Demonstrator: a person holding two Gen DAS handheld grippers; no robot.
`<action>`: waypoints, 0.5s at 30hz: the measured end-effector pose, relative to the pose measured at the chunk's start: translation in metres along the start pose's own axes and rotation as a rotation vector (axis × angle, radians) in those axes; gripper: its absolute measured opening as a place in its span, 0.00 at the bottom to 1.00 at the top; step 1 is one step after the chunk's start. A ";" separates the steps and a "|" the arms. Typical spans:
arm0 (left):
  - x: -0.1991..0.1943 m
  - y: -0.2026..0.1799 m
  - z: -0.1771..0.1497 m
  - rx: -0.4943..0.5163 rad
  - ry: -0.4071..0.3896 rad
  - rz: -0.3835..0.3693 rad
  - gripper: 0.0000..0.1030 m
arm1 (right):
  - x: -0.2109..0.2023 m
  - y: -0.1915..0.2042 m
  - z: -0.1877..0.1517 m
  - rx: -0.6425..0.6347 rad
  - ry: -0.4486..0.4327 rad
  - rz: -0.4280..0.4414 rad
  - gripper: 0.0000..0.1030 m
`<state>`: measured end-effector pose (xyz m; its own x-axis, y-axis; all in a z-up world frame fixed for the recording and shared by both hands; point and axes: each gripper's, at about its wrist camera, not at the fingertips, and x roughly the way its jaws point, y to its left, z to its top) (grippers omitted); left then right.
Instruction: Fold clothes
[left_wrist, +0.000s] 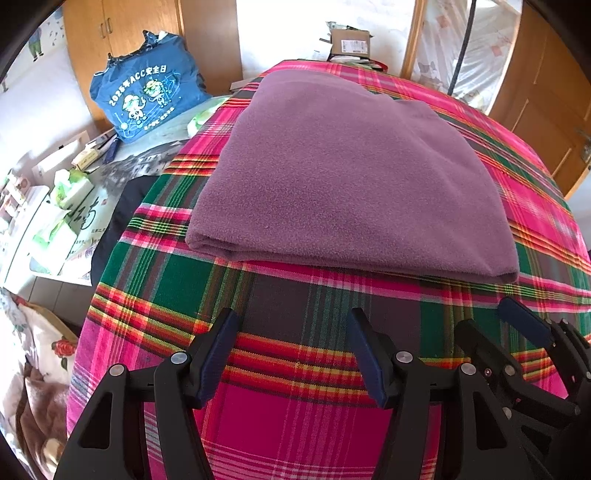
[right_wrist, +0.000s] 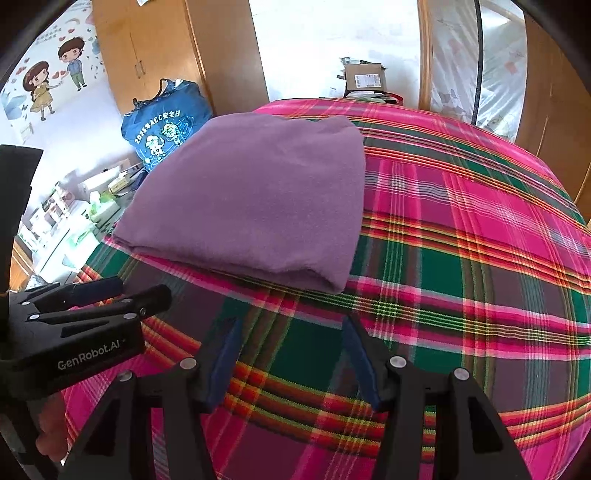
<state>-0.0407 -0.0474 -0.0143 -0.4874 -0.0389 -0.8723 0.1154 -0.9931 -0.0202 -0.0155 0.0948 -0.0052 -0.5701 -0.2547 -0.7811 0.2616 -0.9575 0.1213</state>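
Note:
A purple fleece garment (left_wrist: 351, 177) (right_wrist: 251, 199) lies folded into a flat rectangle on the pink and green plaid bedspread (left_wrist: 280, 417) (right_wrist: 461, 258), its thick folded edge nearest me. My left gripper (left_wrist: 293, 332) hovers over bare plaid just short of that edge, open with nothing between its blue pads. My right gripper (right_wrist: 291, 332) is also open and empty, a little nearer than the garment's near right corner. Each gripper shows in the other's view: the right gripper (left_wrist: 495, 325) at the lower right, the left gripper (right_wrist: 144, 288) at the lower left.
A blue printed bag (left_wrist: 147, 96) (right_wrist: 166, 125) stands beyond the bed's left side, beside a cluttered low surface with tissue packs (left_wrist: 70, 184). A cardboard box (left_wrist: 349, 44) sits past the far edge. Wooden wardrobes line the walls. A hand (right_wrist: 51, 424) holds the left gripper.

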 end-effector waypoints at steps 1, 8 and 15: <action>0.000 0.000 0.000 0.000 0.000 0.000 0.62 | 0.000 0.000 0.000 -0.001 -0.001 -0.001 0.55; 0.001 0.000 0.001 -0.001 0.003 0.001 0.62 | 0.003 0.002 0.000 -0.012 -0.008 0.002 0.60; 0.000 -0.002 -0.001 -0.002 -0.002 0.002 0.62 | 0.003 0.004 0.000 -0.009 -0.011 0.001 0.60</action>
<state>-0.0404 -0.0458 -0.0151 -0.4892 -0.0413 -0.8712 0.1181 -0.9928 -0.0192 -0.0159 0.0906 -0.0073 -0.5779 -0.2575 -0.7745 0.2698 -0.9559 0.1165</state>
